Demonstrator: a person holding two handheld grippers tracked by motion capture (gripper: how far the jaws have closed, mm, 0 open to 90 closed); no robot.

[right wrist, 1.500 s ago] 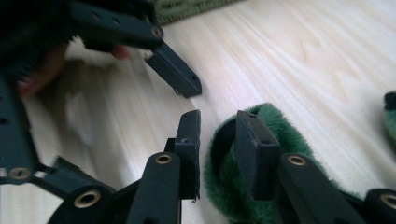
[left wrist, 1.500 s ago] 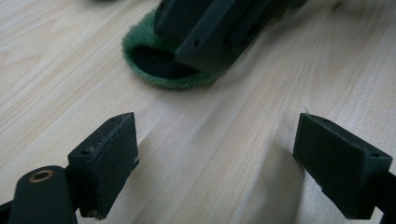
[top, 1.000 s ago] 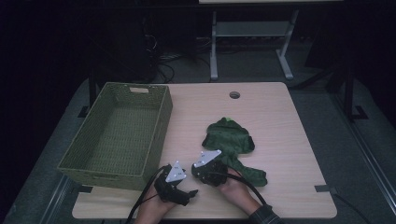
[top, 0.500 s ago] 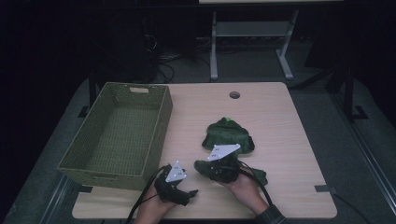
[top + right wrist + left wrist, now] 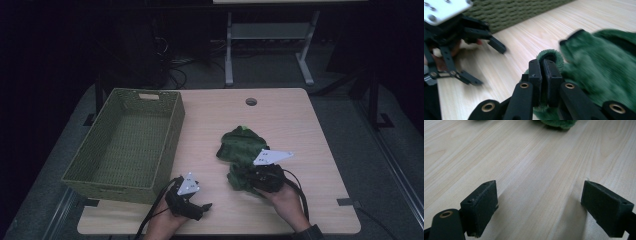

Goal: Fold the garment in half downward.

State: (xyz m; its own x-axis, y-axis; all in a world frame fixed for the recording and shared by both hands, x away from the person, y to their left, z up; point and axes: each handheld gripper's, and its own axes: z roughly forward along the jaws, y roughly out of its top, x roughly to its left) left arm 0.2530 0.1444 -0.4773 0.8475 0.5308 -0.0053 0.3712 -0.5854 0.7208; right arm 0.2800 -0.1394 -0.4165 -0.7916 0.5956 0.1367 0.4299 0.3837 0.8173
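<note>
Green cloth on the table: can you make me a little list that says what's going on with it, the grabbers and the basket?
cloth: green cloth, crumpled on the table
right gripper: shut on a fold of the cloth
left gripper: open, over bare table, holding nothing
basket: green woven, on the table's left side, nothing inside
cloth and basket: apart

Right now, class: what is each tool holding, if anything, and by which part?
The right tool is shut on a fold at the edge of the green cloth. The left tool holds nothing; its jaws stand open over the bare table.
</note>
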